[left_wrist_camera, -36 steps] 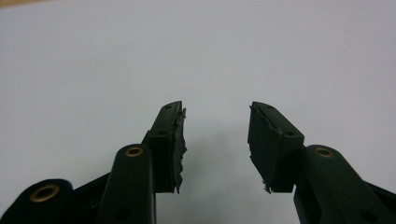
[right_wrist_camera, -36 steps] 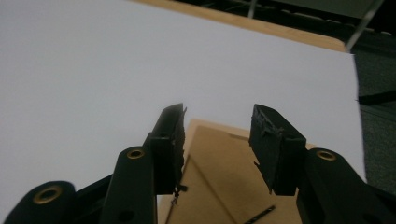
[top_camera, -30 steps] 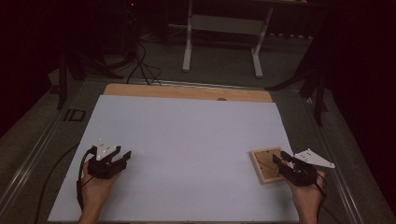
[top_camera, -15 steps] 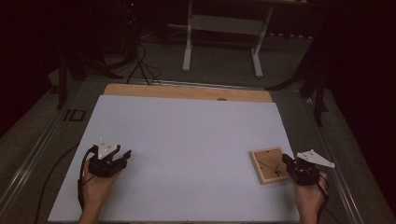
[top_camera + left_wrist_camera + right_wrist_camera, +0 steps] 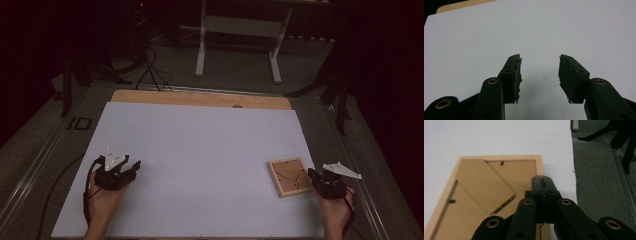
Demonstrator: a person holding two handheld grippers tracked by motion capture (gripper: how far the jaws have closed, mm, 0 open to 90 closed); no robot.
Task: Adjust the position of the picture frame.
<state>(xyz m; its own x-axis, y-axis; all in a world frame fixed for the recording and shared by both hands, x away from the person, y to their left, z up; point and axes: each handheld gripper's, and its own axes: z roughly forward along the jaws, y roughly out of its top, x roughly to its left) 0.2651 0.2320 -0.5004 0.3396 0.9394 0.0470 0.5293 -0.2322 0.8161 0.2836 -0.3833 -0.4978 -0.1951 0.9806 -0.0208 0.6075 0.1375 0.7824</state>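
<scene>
Resting your right tool (image 5: 315, 176) at the edge of a wooden picture frame (image 5: 288, 176), jaws pressed together.

Your right tool sits at the lower right of the high view; its jaws have just been closing and now meet tip to tip with nothing between them, over the frame's right rail in the right gripper view. That frame lies back side up, stand flap showing, near the right edge of the white surface (image 5: 200, 145). Your left tool (image 5: 131, 167), at the lower left, holds its jaws well apart over bare surface, gripping nothing.
</scene>
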